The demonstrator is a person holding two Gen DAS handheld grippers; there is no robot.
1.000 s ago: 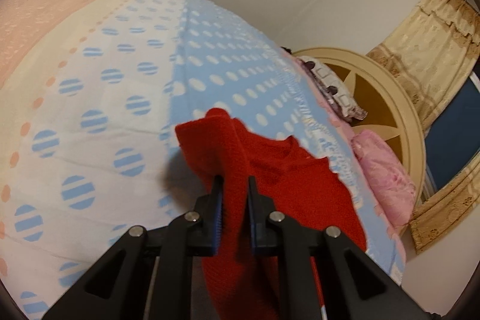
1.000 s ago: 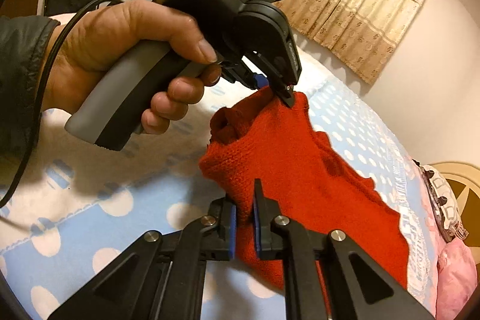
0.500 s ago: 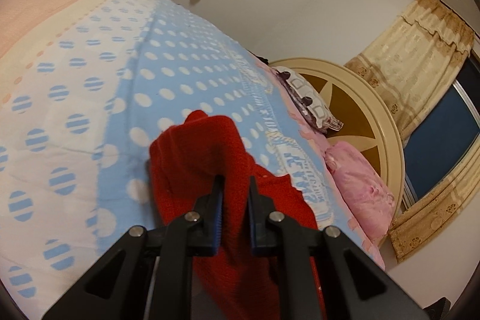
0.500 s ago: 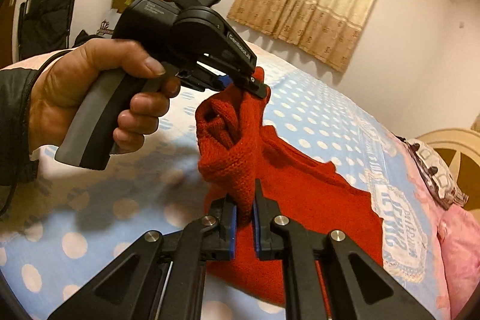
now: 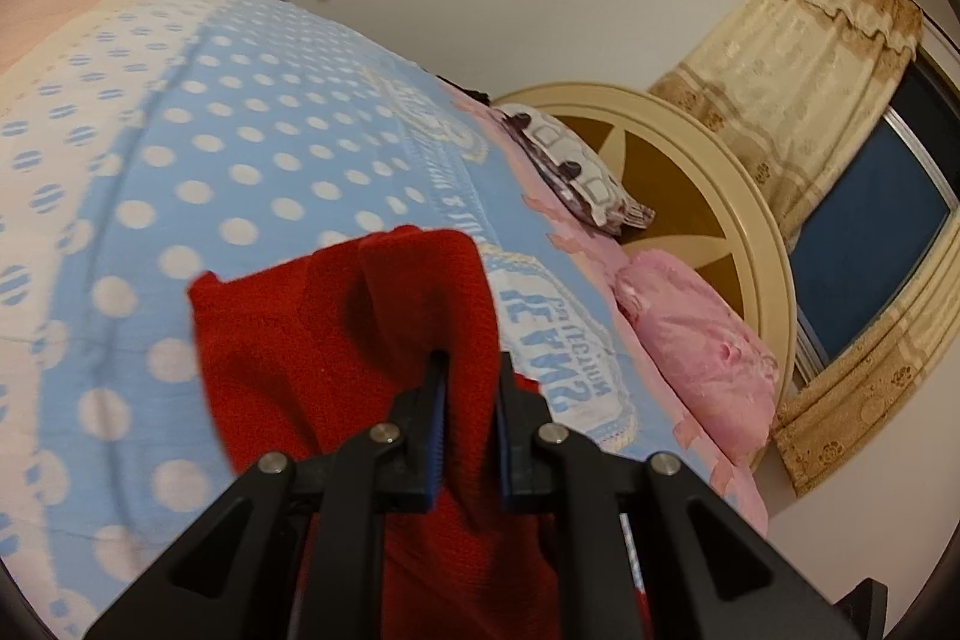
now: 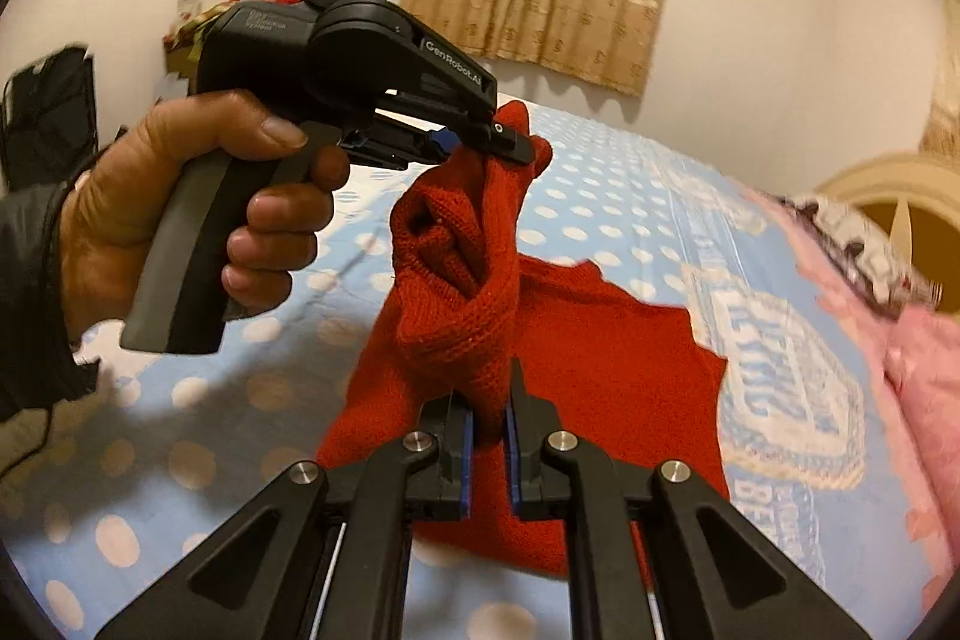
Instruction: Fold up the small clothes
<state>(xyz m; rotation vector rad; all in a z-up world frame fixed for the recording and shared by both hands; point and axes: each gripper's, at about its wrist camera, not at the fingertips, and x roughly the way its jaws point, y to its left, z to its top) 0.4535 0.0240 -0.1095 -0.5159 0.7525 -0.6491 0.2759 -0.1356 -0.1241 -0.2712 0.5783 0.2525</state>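
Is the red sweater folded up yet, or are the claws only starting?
Only starting, it seems. Done: both claws have grabbed the red knitted sweater. In hand: the left claw and right claw each pinch a bunched edge, lifting it off the blue polka-dot blanket while the rest lies spread flat. Left: lay that lifted edge over the flat part, smooth it, and make any further folds.

This is a bedroom in a home. A bed takes most of the view, covered with a blue blanket with white dots (image 5: 252, 172). At its head stands a round cream headboard (image 5: 708, 196), with a pink pillow (image 5: 702, 340) and a patterned pillow (image 5: 570, 160) beside it. Beige curtains (image 5: 798, 100) hang by a dark window (image 5: 870, 244), and the walls are plain white.
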